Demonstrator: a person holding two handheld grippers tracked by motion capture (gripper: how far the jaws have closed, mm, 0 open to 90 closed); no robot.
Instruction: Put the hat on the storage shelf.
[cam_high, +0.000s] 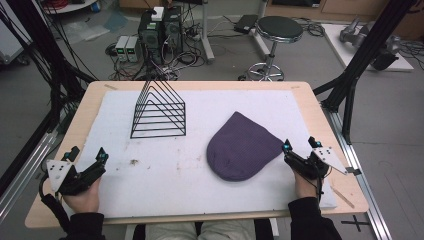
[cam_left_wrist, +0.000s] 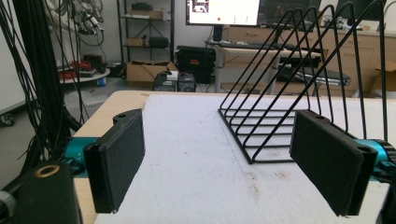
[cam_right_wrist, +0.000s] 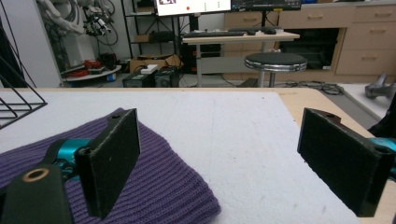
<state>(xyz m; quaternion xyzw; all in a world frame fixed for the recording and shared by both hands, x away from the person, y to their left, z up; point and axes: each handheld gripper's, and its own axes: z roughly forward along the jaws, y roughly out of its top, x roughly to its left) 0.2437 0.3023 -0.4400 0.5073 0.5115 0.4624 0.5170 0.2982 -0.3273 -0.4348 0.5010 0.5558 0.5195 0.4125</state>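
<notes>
So far nothing is gripped: both sets of jaws stand wide with only bare white mat between them. The right gripper (cam_high: 300, 146) sits at the near right, just beside the purple knit hat (cam_high: 243, 145), which lies flat on the mat (cam_high: 165, 170) right of centre. The left gripper (cam_high: 89, 154) rests at the near left, well apart from the black wire rack (cam_high: 159, 111) standing empty farther off. Judging by this, the work has hardly begun; picking up the hat is still ahead.
</notes>
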